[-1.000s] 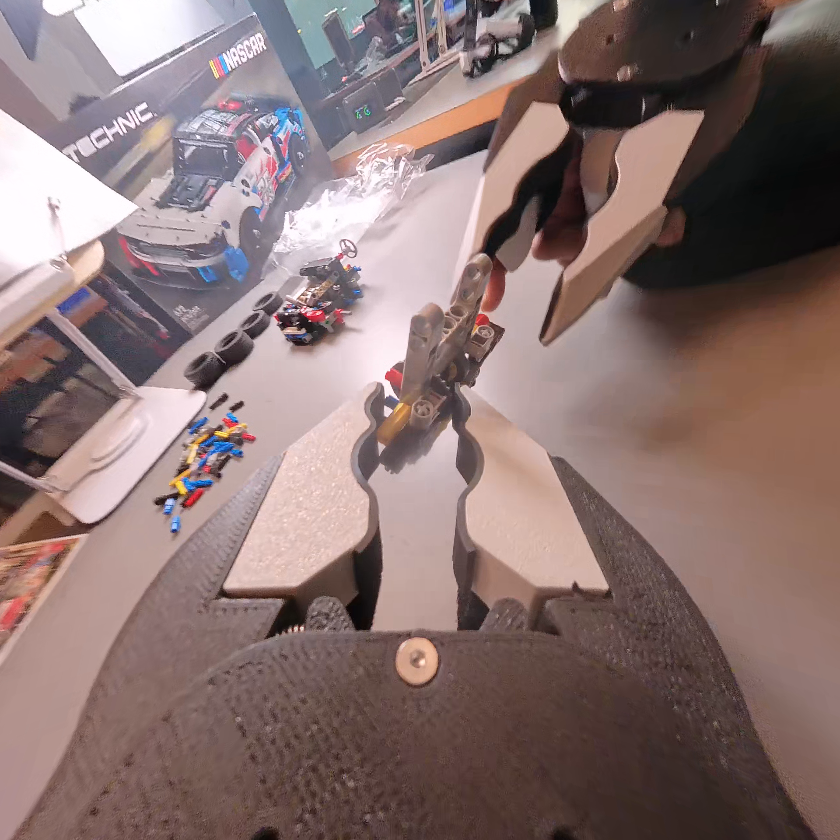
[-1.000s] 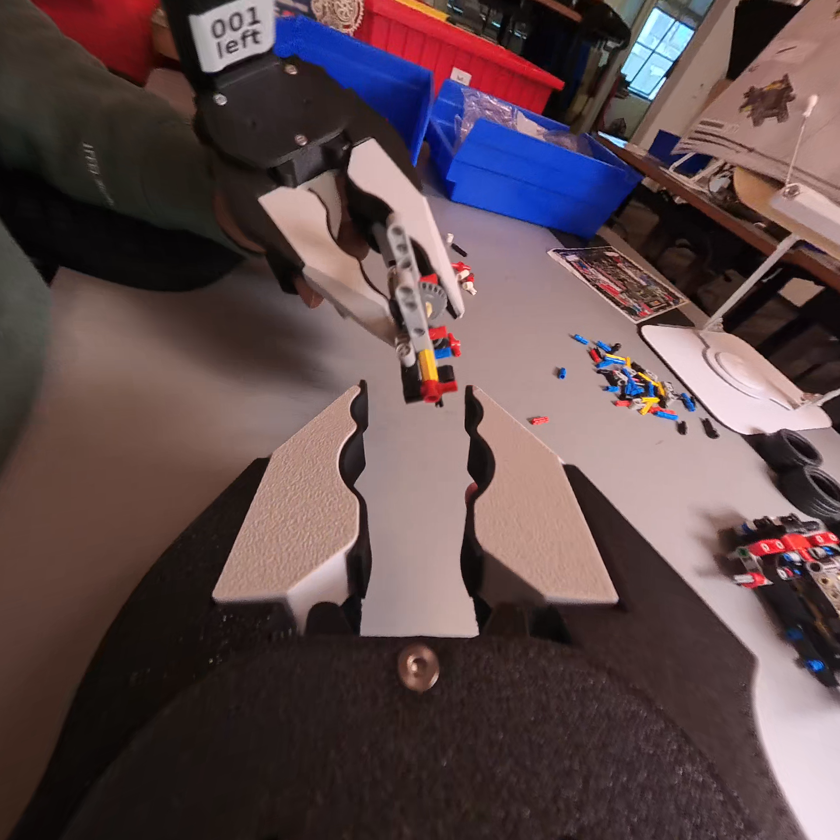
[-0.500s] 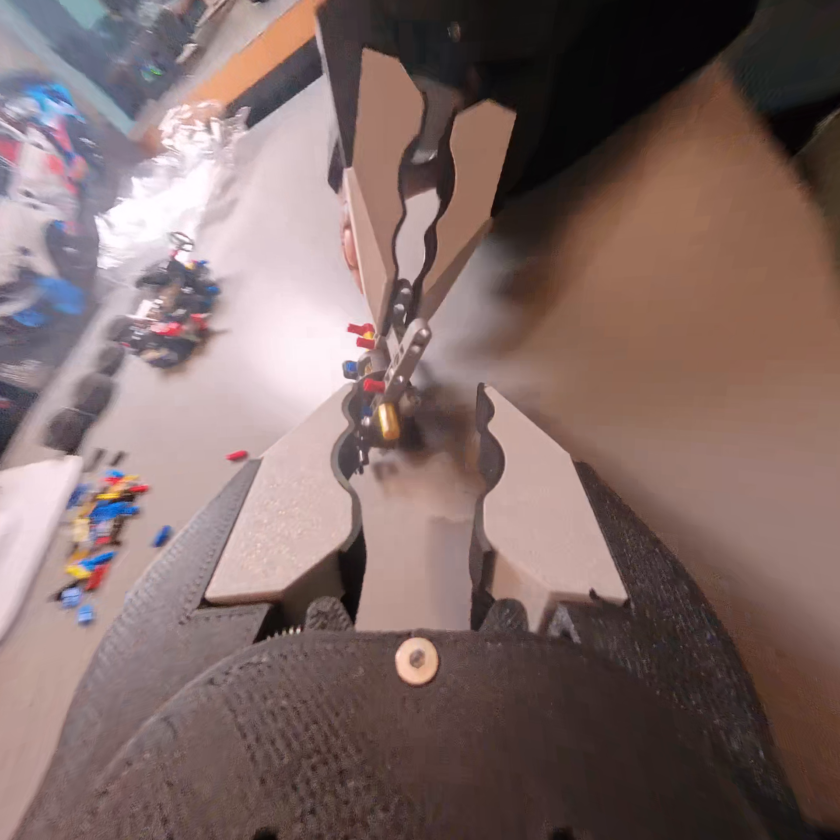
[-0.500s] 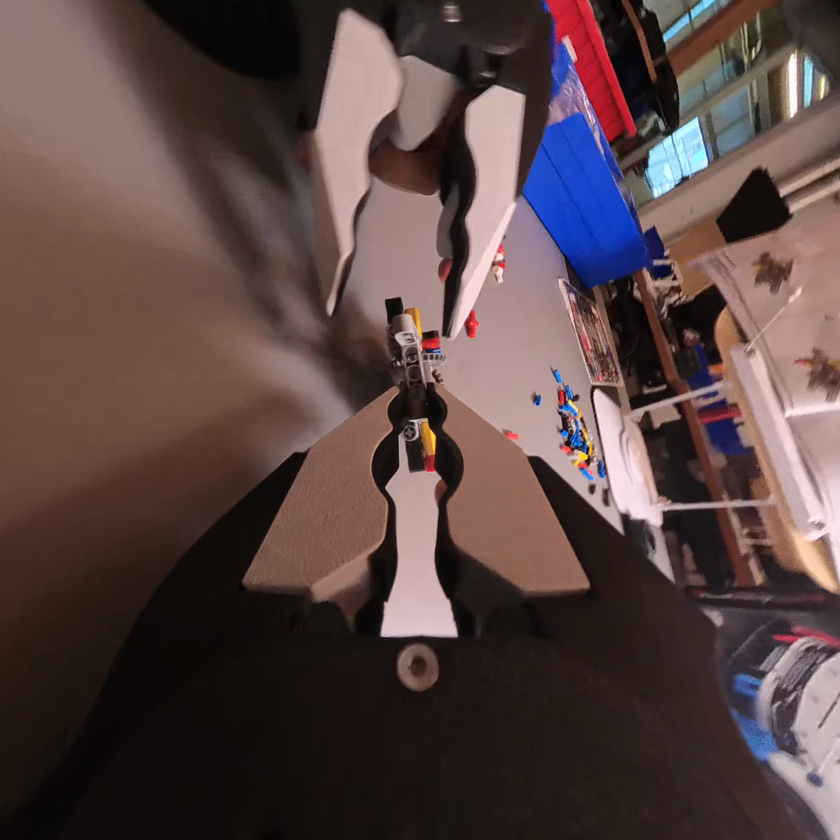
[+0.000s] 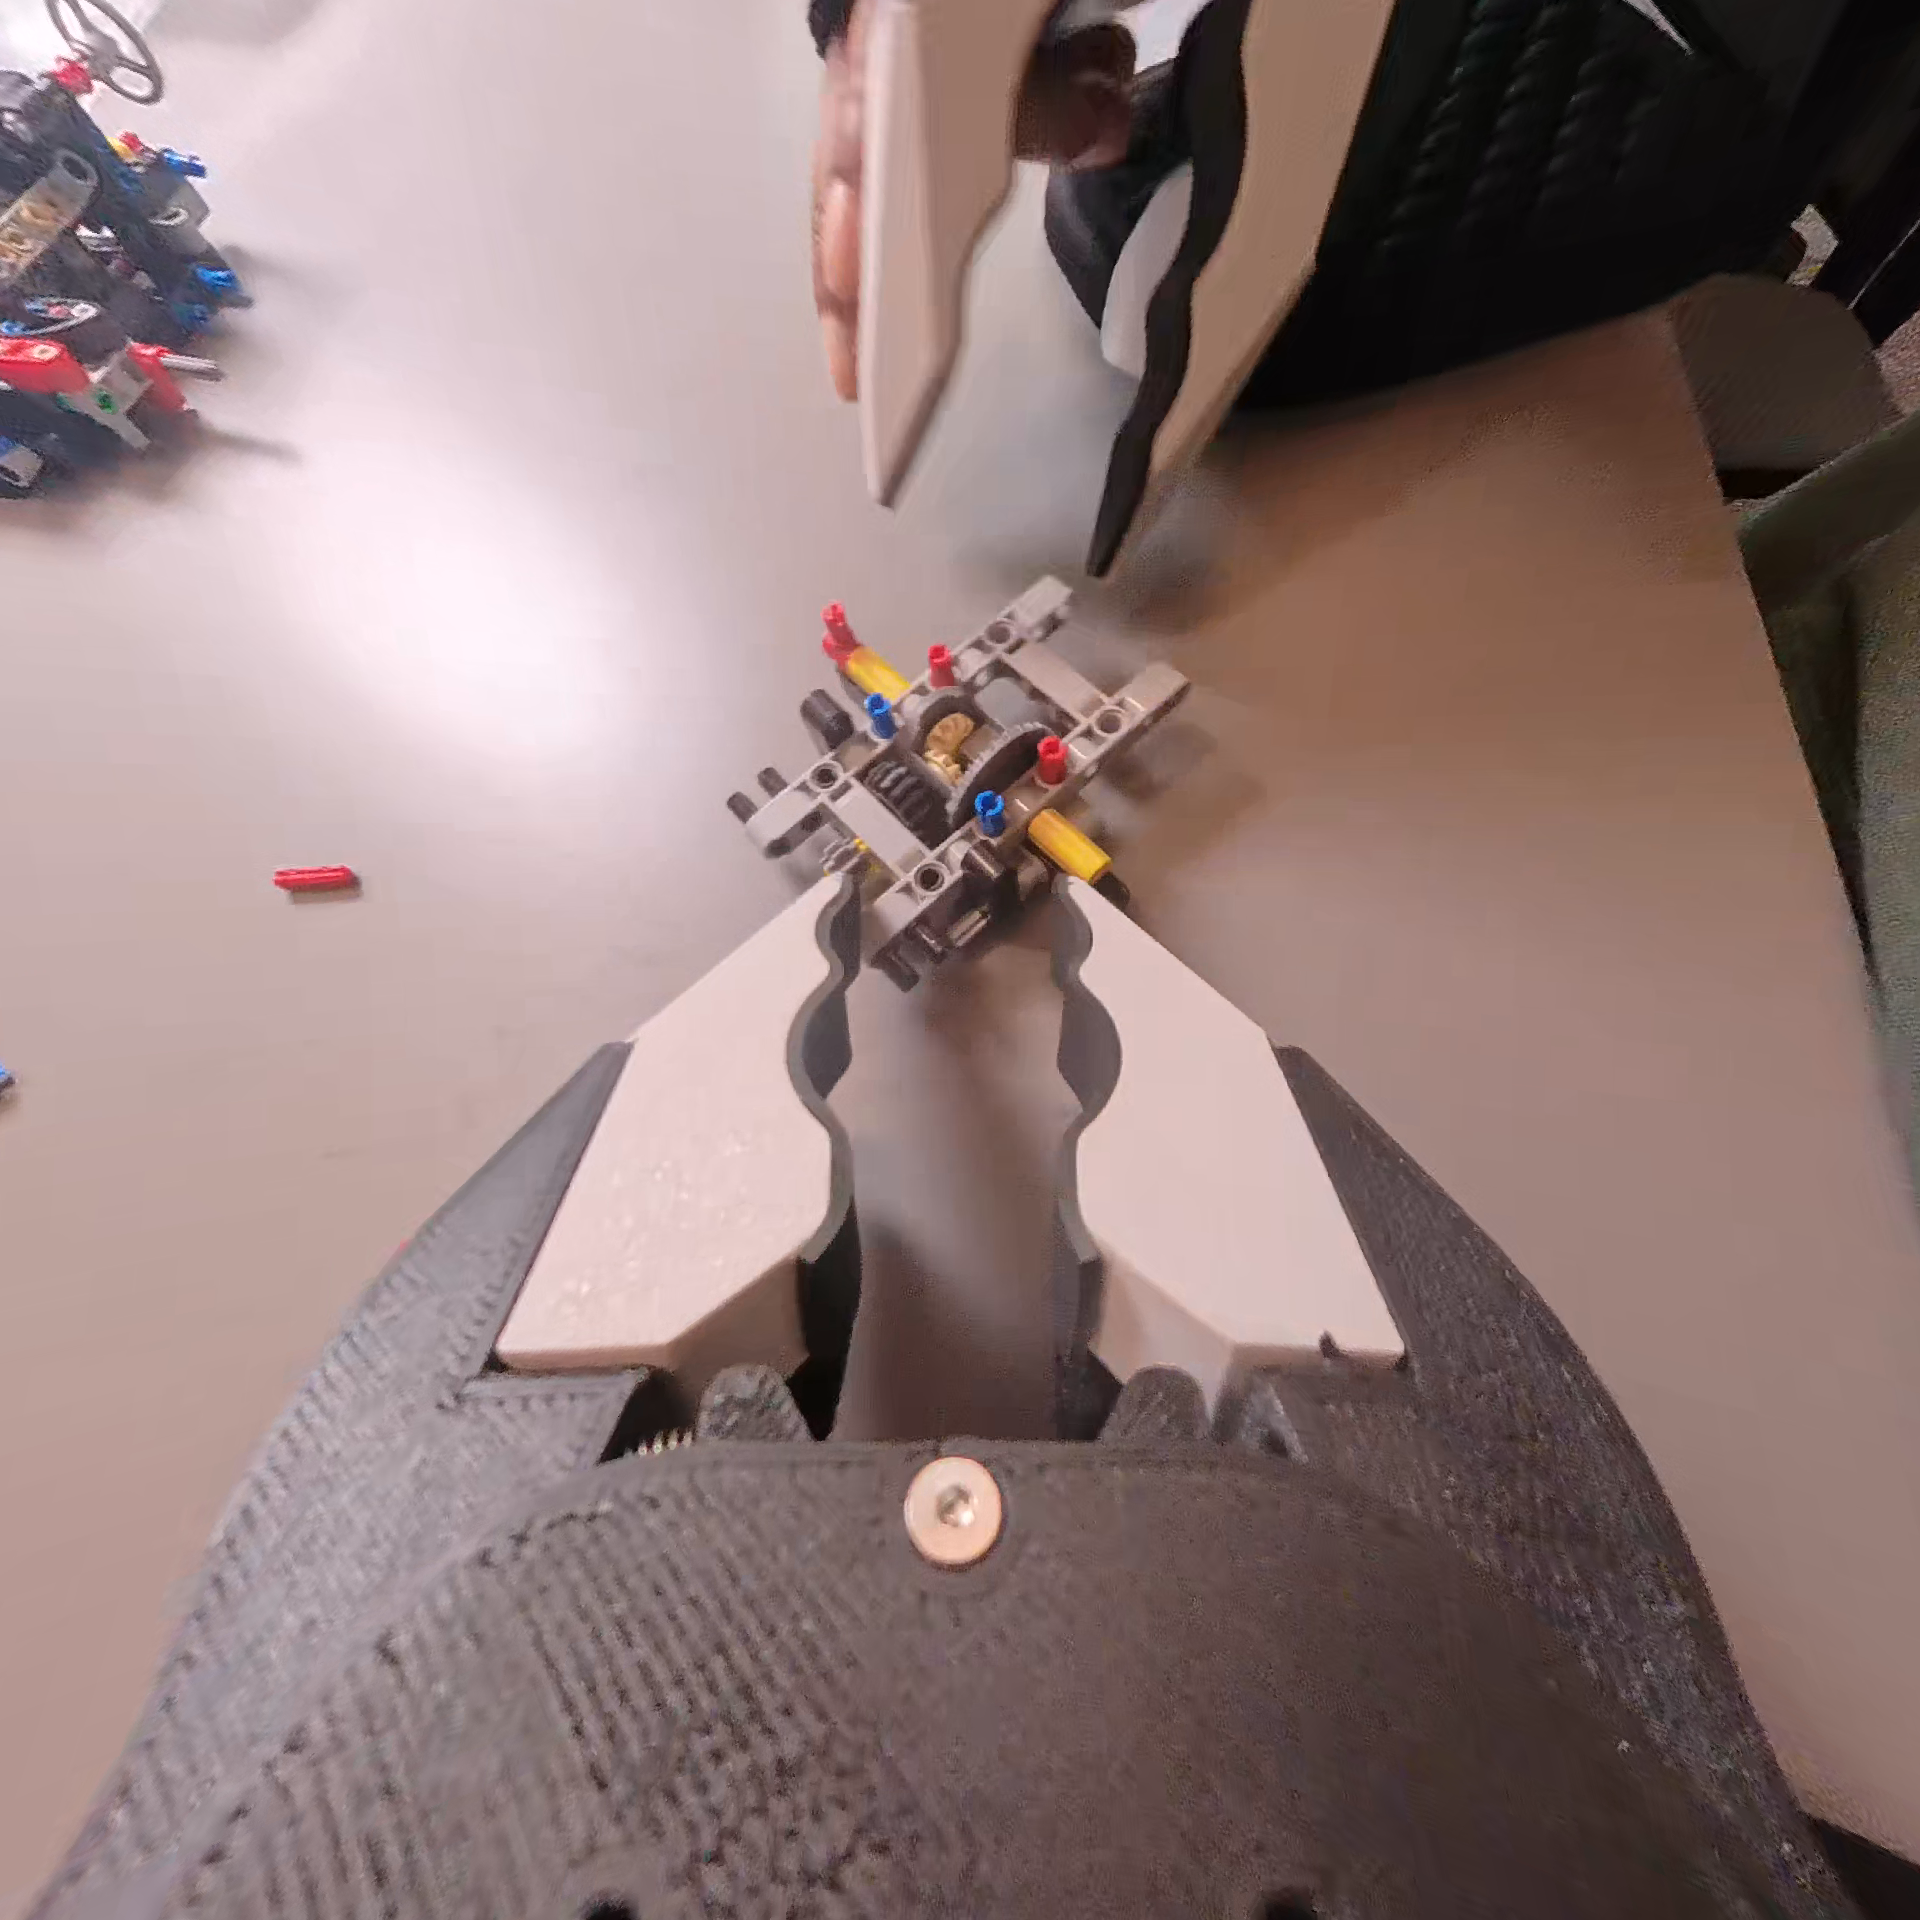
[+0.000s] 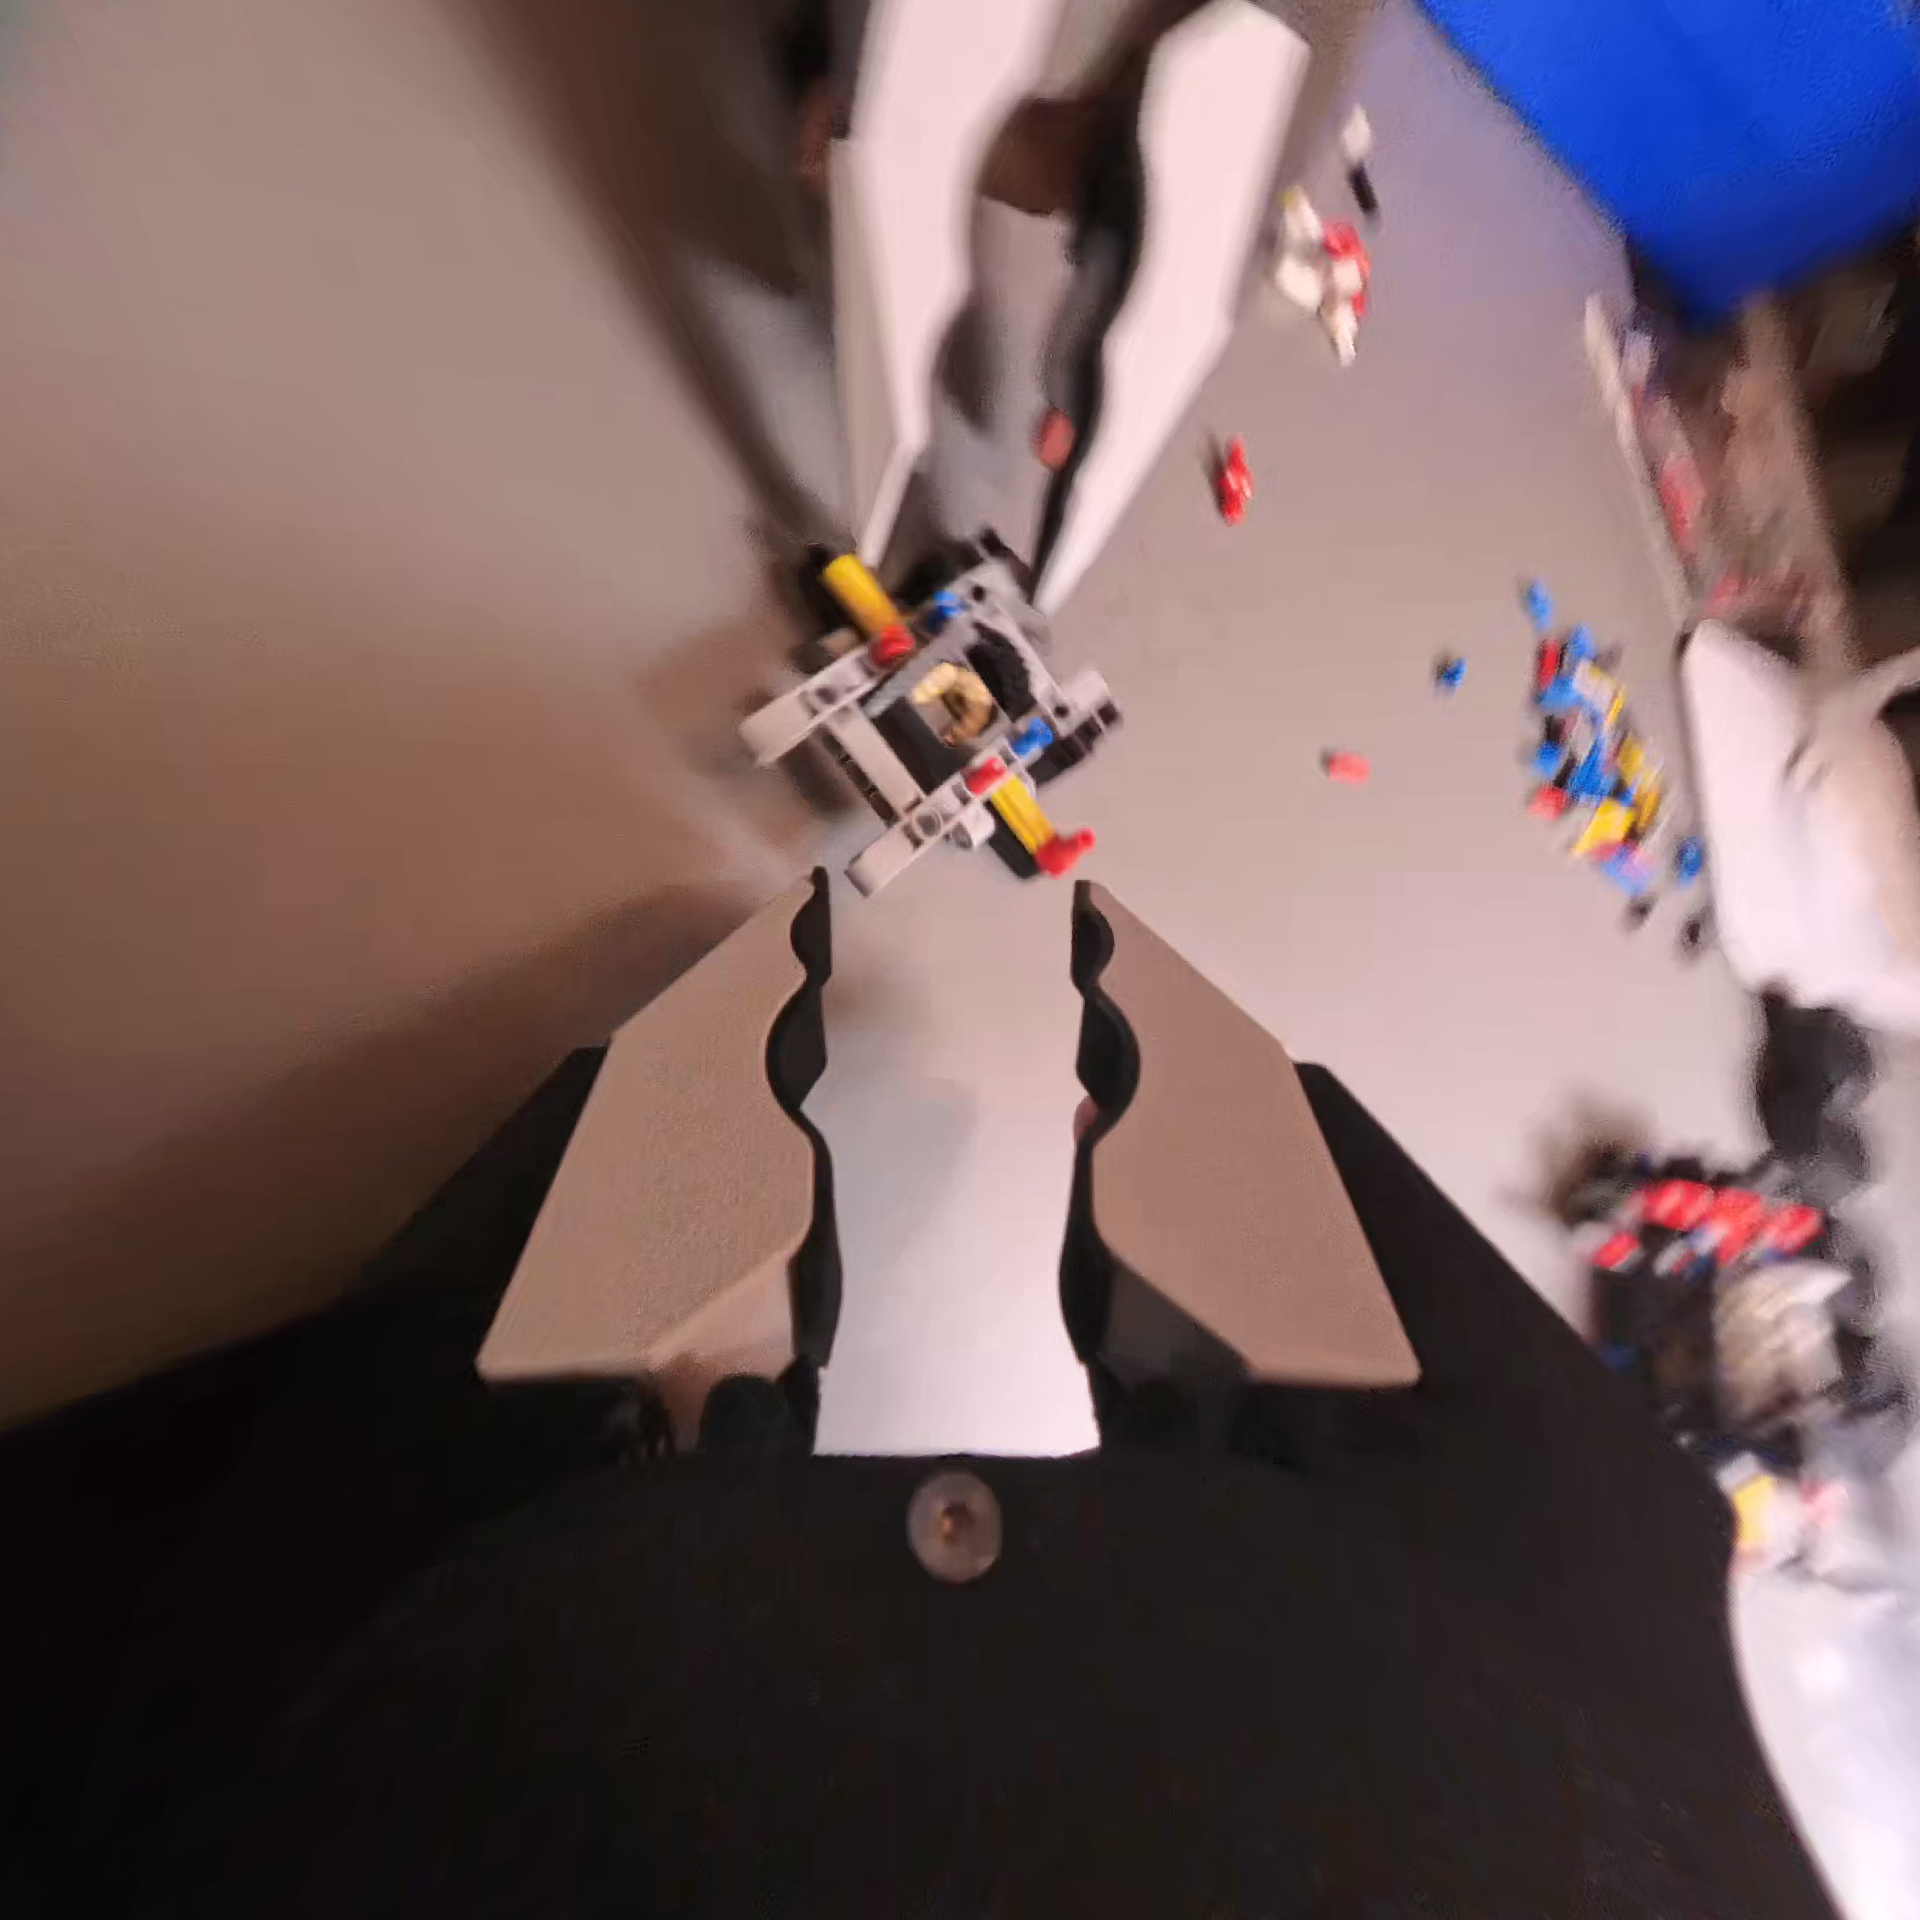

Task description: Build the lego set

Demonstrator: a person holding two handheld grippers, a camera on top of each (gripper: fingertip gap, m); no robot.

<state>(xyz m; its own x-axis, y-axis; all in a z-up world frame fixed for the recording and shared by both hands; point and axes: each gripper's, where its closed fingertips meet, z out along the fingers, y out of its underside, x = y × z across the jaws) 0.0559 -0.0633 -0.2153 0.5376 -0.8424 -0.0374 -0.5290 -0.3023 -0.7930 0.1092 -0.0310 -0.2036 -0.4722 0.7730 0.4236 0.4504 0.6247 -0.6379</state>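
A small grey Lego gear assembly (image 5: 940,774) with yellow axles and red and blue pins lies flat on the grey table (image 5: 520,623). My left gripper (image 5: 961,894) is open, and its fingertips flank the assembly's near end with small gaps on both sides. My right gripper (image 5: 992,530) hangs open above the assembly's far side. In the blurred right wrist view, my right gripper (image 6: 951,888) is open and empty just short of the assembly (image 6: 935,717). The left gripper (image 6: 961,566) straddles the other end.
A partly built car chassis (image 5: 73,291) stands at the far left and also shows in the right wrist view (image 6: 1745,1278). A loose red pin (image 5: 315,879) lies left of the assembly. A pile of small pieces (image 6: 1600,769), a white stand base (image 6: 1797,831) and a blue bin (image 6: 1704,135) are nearby. The table edge (image 5: 1818,831) runs along the right. The left gripper's tips are roughly 7 cm from the right gripper's.
The left gripper held the assembly in the air, then the right gripper closed on it. Now the assembly lies flat on the table and both grippers are open.
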